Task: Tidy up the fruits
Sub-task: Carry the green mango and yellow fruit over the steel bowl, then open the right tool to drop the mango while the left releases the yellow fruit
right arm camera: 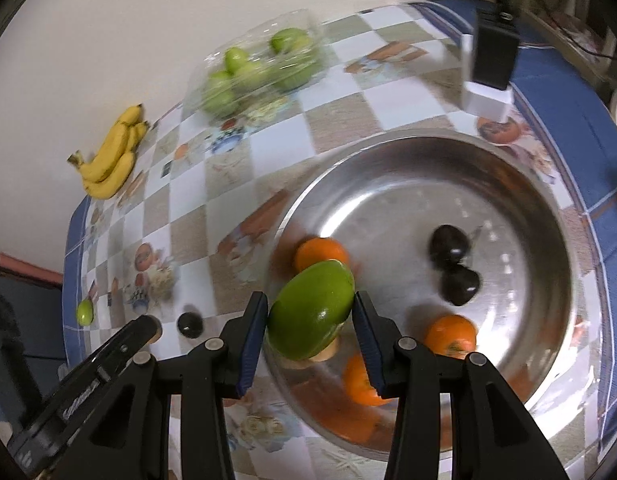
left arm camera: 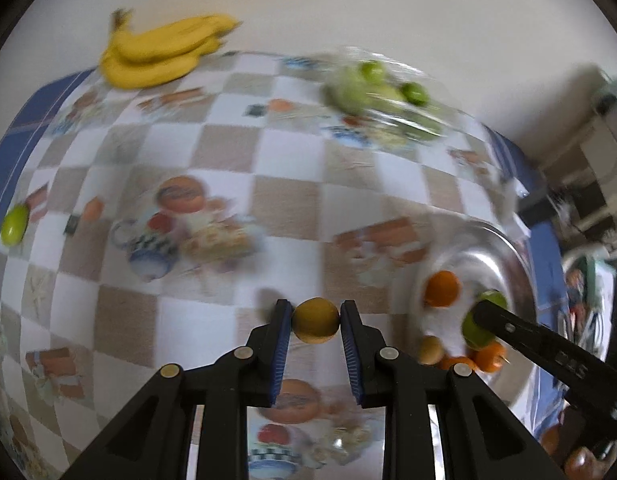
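My left gripper (left arm camera: 315,320) is shut on a small yellow-brown round fruit (left arm camera: 315,321), held above the checkered tablecloth, left of the steel bowl (left arm camera: 508,248). My right gripper (right arm camera: 310,320) is shut on a large green mango (right arm camera: 310,316) over the near-left rim of the steel bowl (right arm camera: 548,208). The bowl holds oranges (right arm camera: 320,252) (right arm camera: 452,334) and two dark plums (right arm camera: 448,242). The right gripper with the mango also shows in the left wrist view (left arm camera: 482,320). The left gripper's finger (right arm camera: 144,330) shows at the lower left of the right wrist view.
A banana bunch (left arm camera: 160,54) lies at the table's far side by the wall. A clear plastic pack of green fruits (right arm camera: 260,72) sits near it. A small green fruit (right arm camera: 85,312) and a dark fruit (right arm camera: 190,324) lie near the table's left edge. A black-and-white box (right arm camera: 490,68) stands behind the bowl.
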Demonstrator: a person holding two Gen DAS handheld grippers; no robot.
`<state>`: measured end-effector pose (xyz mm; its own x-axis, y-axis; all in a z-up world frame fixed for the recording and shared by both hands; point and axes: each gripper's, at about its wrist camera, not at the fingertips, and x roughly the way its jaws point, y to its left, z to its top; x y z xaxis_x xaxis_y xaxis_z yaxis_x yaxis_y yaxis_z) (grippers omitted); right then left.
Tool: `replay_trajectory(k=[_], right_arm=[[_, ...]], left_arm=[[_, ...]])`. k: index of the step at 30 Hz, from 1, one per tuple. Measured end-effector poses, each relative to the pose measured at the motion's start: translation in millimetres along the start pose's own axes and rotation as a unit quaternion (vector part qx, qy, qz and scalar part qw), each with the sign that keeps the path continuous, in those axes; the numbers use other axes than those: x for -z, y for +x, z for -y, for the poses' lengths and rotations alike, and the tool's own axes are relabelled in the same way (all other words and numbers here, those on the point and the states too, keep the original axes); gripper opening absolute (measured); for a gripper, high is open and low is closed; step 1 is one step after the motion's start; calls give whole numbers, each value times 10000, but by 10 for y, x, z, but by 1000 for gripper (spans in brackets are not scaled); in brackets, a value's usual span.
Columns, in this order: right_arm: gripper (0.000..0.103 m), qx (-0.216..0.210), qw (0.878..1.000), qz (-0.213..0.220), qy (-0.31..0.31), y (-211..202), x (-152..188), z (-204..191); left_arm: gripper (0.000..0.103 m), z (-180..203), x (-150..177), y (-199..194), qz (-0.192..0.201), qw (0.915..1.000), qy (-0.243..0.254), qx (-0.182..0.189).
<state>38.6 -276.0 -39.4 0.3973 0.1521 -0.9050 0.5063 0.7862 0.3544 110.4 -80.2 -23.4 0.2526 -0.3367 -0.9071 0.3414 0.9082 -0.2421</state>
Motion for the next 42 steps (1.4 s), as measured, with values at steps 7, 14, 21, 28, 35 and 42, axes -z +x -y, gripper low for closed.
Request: replay_trajectory(k=[7, 14, 21, 28, 35, 42], right_arm=[[46, 191, 9993, 14, 328, -79, -34, 338], [46, 314, 9973, 231, 618, -275, -83, 667], [46, 793, 9931, 245, 828, -308, -93, 972], [46, 1086, 9907, 63, 812, -188, -69, 1065], [46, 1152, 9897, -139, 834, -52, -35, 1115], [46, 1126, 9902, -63, 830, -100, -55, 1076]], left_arm=[[27, 705, 126, 91, -101, 9954, 924, 213], [27, 1057, 213, 217, -89, 9894, 1425, 255], [27, 1153, 231, 327, -59, 9887, 1468, 303], [28, 1178, 243, 447, -111, 9897, 1405, 260], [28, 1194, 260, 538, -217, 9897, 1403, 180], [35, 1181, 242, 511, -247, 9904, 1343, 207]])
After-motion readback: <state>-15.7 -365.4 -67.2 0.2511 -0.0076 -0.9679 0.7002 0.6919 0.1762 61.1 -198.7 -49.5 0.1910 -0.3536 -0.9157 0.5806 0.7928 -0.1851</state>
